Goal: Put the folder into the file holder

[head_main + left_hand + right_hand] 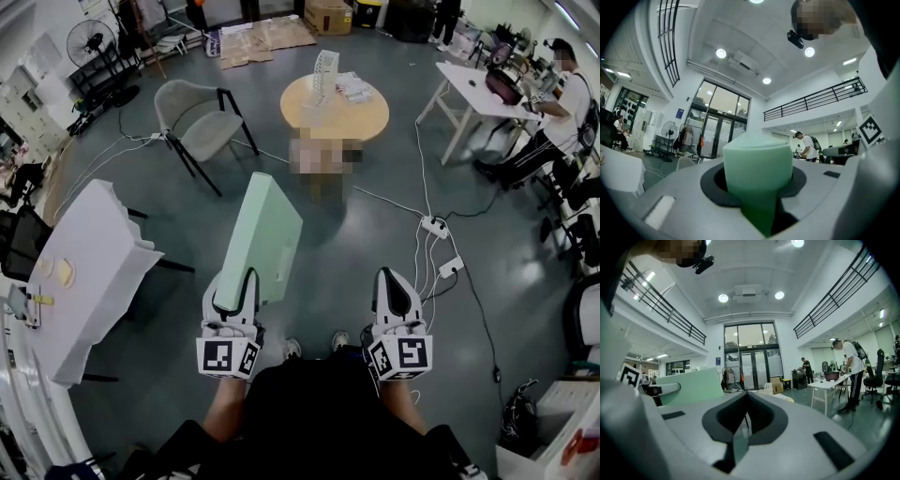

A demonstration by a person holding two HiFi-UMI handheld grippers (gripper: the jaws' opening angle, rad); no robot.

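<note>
Left claw (234, 281) was clamped on the lower end of the pale green folder (267, 230); in the left gripper view the folder (757, 164) filled the gap between the jaws. The folder stuck up and forward from the claw, tilted, with most of its length unsupported. Right claw (397, 292) was closed with nothing in it, held level beside the left.

The file holder (324, 73) stood on the round counter (361, 117), well apart from the person, with papers (354, 87) just beside it. The folder was nowhere near it yet, so the task had barely started.

Likely risks:
- The grip was only at one end, so the long free part could act as a lever. A quick swing or a knock could make the folder pivot or slide out of the jaws.
- Power strips (435, 226) lay on the floor (328, 281) to the right of the way to the counter, so they could catch a foot. The chair (192, 117) stood to the left of that path.
- The holder looked light. Pushing the folder in at an angle could tip it or shove it across the counter and scatter the papers.
- A slot missed by the folder's edge would probably jam it on a divider. The free right claw could steady the holder.
</note>
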